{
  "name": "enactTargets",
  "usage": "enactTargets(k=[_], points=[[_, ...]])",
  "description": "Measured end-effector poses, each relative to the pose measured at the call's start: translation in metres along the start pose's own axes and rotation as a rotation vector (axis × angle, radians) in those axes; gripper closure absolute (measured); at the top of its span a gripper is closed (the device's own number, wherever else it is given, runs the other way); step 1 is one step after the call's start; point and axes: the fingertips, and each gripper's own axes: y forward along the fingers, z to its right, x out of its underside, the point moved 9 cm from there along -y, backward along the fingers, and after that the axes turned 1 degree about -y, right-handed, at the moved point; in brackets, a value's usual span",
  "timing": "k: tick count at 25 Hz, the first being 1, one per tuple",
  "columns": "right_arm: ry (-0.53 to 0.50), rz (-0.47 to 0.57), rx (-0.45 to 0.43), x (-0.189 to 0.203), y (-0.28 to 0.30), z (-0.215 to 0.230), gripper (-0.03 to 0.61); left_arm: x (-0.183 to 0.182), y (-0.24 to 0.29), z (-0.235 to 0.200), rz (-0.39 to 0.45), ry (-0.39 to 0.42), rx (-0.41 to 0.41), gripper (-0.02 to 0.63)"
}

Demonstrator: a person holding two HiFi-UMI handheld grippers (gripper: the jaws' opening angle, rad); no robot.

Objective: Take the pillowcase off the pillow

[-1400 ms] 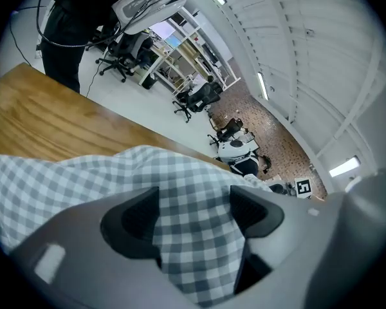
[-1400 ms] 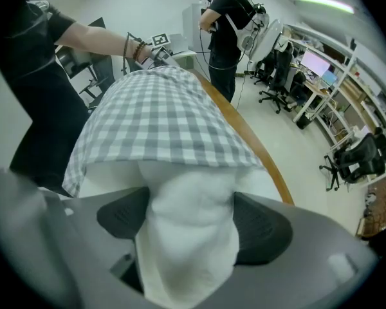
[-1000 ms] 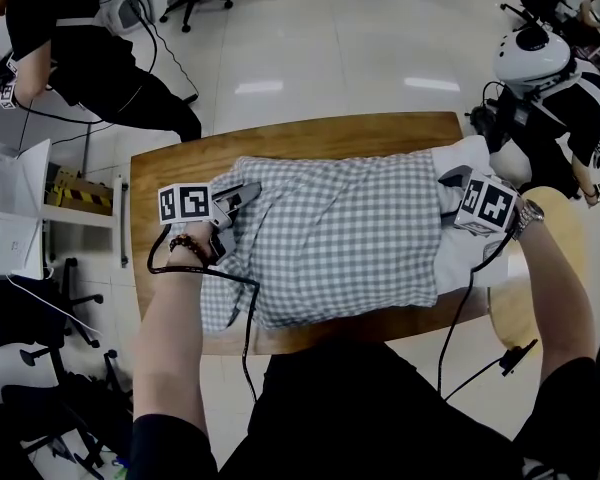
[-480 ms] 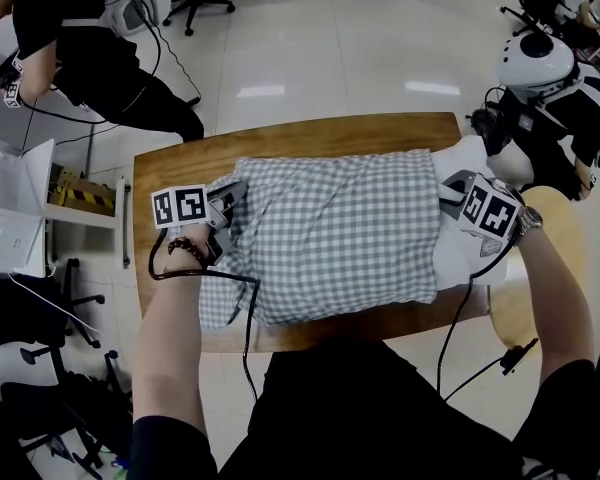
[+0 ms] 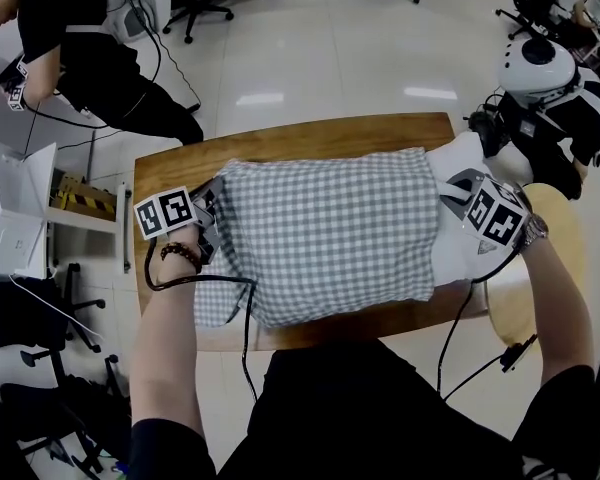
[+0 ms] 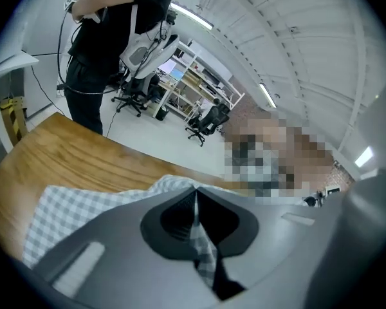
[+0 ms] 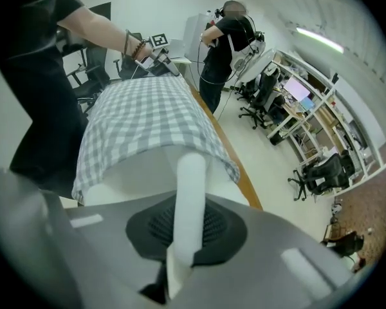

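Two tools hold opposite ends of the pillow, which lies 9-to-3 o'clock along the desk: the left tool is clamped on the checked pillowcase at 9 o'clock, and the right tool, jaws just closing, pinches bared white pillow at 3 o'clock.

Black top; bead bracelet; silver watch; left gripper, right gripper grey, black-cabled.
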Motion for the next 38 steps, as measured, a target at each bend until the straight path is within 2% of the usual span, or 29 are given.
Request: enactTargets(k=[7, 25, 35, 38], points=[[0.013, -0.020, 0.056, 0.003, -0.029, -0.010, 0.561, 0.005, -0.026, 0.005, 0.053, -0.021, -0.037, 0.609], [0.172, -0.041, 0.181, 0.044, -0.056, -0.017, 0.563, 0.027, -0.076, -0.016, 0.169, -0.106, -0.111, 0.609], [0.225, -0.055, 0.213, 0.059, -0.050, -0.011, 0.561, 0.032, -0.082, -0.018, 0.179, -0.114, -0.136, 0.609], [0.208, -0.059, 0.211, 0.058, -0.043, -0.013, 0.560, 0.035, -0.081, -0.017, 0.158, -0.106, -0.105, 0.607]])
